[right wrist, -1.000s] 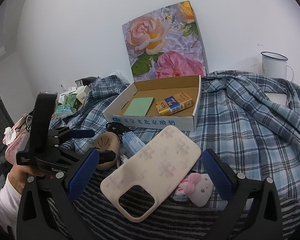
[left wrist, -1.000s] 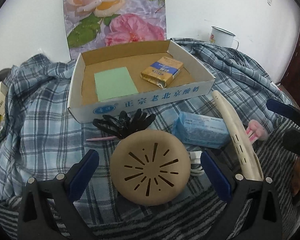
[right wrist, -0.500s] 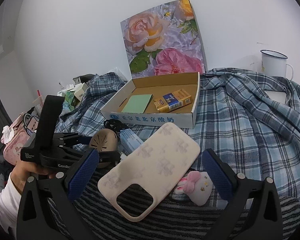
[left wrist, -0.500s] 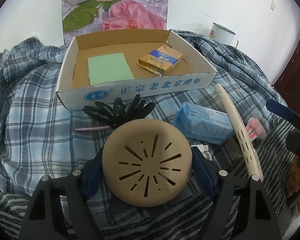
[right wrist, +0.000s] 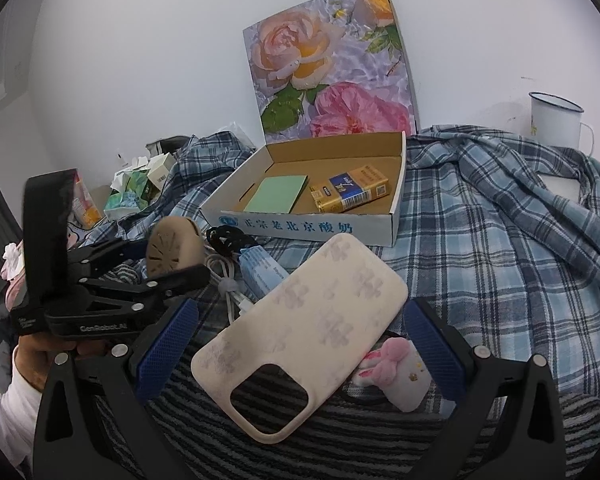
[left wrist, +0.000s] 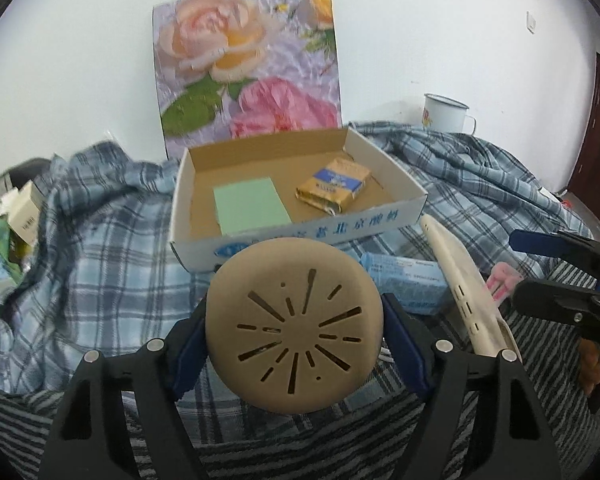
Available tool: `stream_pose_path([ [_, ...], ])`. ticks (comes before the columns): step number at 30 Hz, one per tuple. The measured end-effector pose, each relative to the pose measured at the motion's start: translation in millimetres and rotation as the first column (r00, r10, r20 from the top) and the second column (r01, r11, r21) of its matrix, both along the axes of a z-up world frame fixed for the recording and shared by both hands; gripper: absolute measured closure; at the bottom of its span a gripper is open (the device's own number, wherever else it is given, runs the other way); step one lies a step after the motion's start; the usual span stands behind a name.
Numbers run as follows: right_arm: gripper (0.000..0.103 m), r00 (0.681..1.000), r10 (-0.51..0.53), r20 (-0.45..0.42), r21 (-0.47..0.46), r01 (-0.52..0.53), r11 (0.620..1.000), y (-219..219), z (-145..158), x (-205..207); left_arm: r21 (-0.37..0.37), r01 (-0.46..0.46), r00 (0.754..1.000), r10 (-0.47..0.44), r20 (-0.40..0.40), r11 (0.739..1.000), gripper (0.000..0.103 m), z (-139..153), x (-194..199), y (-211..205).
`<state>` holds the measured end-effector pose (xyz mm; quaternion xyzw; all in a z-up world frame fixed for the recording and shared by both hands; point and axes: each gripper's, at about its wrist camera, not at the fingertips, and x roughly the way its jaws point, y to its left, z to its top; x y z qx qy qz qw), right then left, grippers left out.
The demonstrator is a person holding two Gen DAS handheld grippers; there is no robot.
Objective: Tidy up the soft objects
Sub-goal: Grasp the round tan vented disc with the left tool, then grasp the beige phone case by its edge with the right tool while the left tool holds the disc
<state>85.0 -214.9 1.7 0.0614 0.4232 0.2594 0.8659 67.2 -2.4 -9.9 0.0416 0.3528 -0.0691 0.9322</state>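
The tan round cushion, the soft puck with slits cut into its face, is clamped between the blue pads of the left gripper and lifted off the cloth, hanging just in front of the cardboard box. Taking that box as the landmark, biggest thing first: the blue plaid shirt is spread under and all around it, with a striped grey cloth covering the near side in front of the box. Behind the box, a floral rose panel stands upright against the wall. Inside the box, a green pad lies on the left and a yellow and blue pack lies on the right. In front of the box, in the right wrist view, a cream phone case sits between the fingers of the right gripper, whose jaws are spread wide and not touching it. Also in front of the box there's a light blue tissue pack, a white cable beside it and a black hair claw right up against the box's front wall. A little pink and white bunny plush sits by the case's right edge. Way off behind and right of the box, a white enamel mug stands by the wall.
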Motion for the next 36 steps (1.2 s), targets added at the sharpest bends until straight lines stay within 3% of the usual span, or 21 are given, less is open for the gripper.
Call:
stream_pose_path([
  [7, 0.0, 1.0, -0.001, -0.025, -0.019, 0.0, 1.0, 4, -1, 3, 0.038, -0.006, 0.998, 0.004, 0.061, 0.999, 0.022, 4, -9, -6],
  [14, 0.0, 0.992, -0.035, -0.123, 0.008, 0.036, 0.999, 5, -7, 14, 0.045, -0.015, 0.994, 0.01, 0.113, 0.999, 0.022, 9, -20, -6],
  [19, 0.0, 0.982, -0.074, -0.175, -0.019, 0.071, 0.997, 12, -15, 21, 0.052, -0.011, 0.992, 0.005, 0.125, 0.999, 0.022, 9, -24, -7],
  [27, 0.001, 0.978, -0.098, -0.185, -0.118, 0.077, 0.99, 28, -21, 22, 0.05, -0.023, 0.992, 0.017, 0.126, 0.999, 0.023, 10, -25, -6],
  [30, 0.013, 0.974, -0.105, -0.199, -0.144, 0.077, 0.986, 31, -24, 24, 0.037, -0.018, 0.993, 0.014, 0.118, 0.999, 0.023, 8, -25, -4],
  [36, 0.013, 0.957, -0.068, -0.283, -0.156, 0.024, 0.987, 30, -26, 24, 0.009, -0.017, 0.995, 0.016, 0.095, 1.0, 0.023, 6, -20, 2],
])
